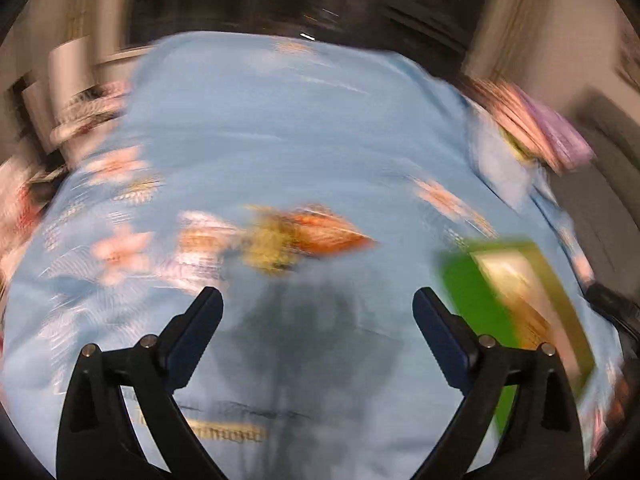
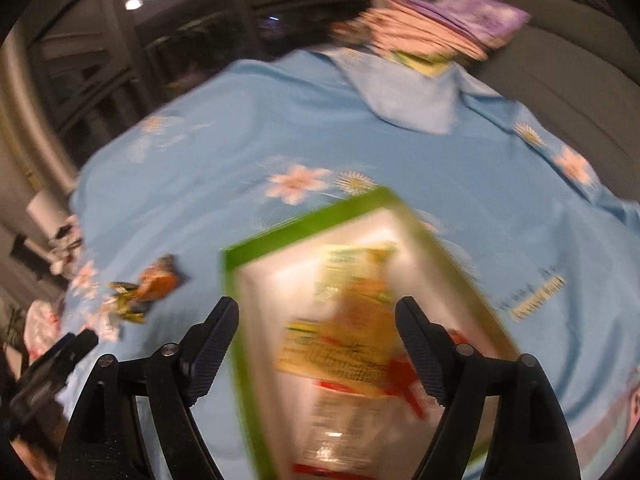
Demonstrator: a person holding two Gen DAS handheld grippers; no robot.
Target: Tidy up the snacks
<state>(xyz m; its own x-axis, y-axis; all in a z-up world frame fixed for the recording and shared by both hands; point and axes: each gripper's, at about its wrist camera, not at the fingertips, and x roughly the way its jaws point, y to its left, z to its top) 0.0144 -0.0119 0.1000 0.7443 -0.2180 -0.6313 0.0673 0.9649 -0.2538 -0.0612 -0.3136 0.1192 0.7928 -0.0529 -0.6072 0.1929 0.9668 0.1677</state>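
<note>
A green-rimmed box (image 2: pixel 240 256) with yellow and red labelled packets showing in it lies on the blue flowered cloth (image 2: pixel 200 152). My right gripper (image 2: pixel 318 316) hangs open over the box, pads apart from it, and the box reaches past the right finger. An orange and a yellow snack packet (image 2: pixel 148 284) lie loose to the left. In the left wrist view my left gripper (image 1: pixel 318 308) is open over bare cloth (image 1: pixel 280 140), the loose packets (image 1: pixel 304 236) just ahead and the green box (image 1: pixel 472 296) to its right. Both views are blurred.
A stack of folded pink and purple fabric (image 2: pixel 440 24) sits at the cloth's far right corner, with a grey padded back (image 2: pixel 560 80) beside it. Dark cabinets (image 2: pixel 100 60) stand behind. Small clutter (image 2: pixel 64 248) lies off the left edge.
</note>
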